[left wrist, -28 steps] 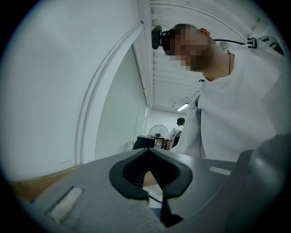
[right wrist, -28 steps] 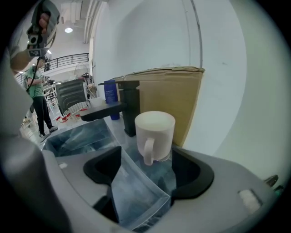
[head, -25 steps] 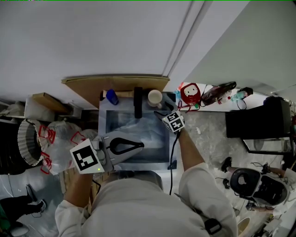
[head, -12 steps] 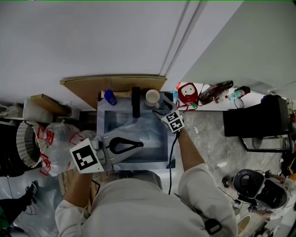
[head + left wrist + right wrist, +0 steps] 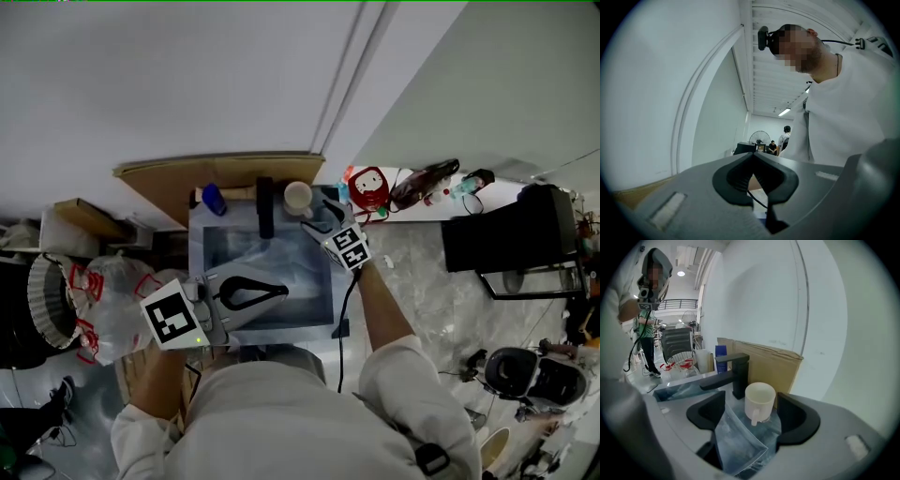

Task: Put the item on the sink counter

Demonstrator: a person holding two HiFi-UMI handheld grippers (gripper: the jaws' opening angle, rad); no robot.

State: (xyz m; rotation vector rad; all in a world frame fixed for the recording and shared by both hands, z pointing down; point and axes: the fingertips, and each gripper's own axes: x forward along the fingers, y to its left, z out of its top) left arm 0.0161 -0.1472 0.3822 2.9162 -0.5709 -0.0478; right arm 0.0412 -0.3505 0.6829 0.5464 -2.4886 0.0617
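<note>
Head view is showing the white wall (image 5: 187, 75) running across the far side, with a cardboard sheet (image 5: 169, 180) leaning against it just behind the sink (image 5: 196, 258). Clear plastic film (image 5: 281, 253) is lining the basin. To the left of the sink, a plastic bag (image 5: 98, 305) with red print is lying on the floor; to the right, a marbled counter (image 5: 422, 272) is carrying a black box (image 5: 497, 246) and a red object (image 5: 368, 187) too small for me to name.

A black faucet (image 5: 265, 206) is standing at the far middle of the sink counter, its spout reaching toward me over the basin. I am holding my left claw (image 5: 281, 293) over the near edge of the sink, clenched tight on nothing, its jaw tips meeting. I am holding my right claw (image 5: 323, 217) above the far right part of the basin, tilted down, released, with its jaws spread wide and nothing pressed between them.

The white mug (image 5: 298, 198) is standing upright on the far rim of the sink counter, just right of the faucet, its handle pointing toward my right claw and clear of both jaws. A blue bottle (image 5: 214, 198) is standing at the far left corner.
</note>
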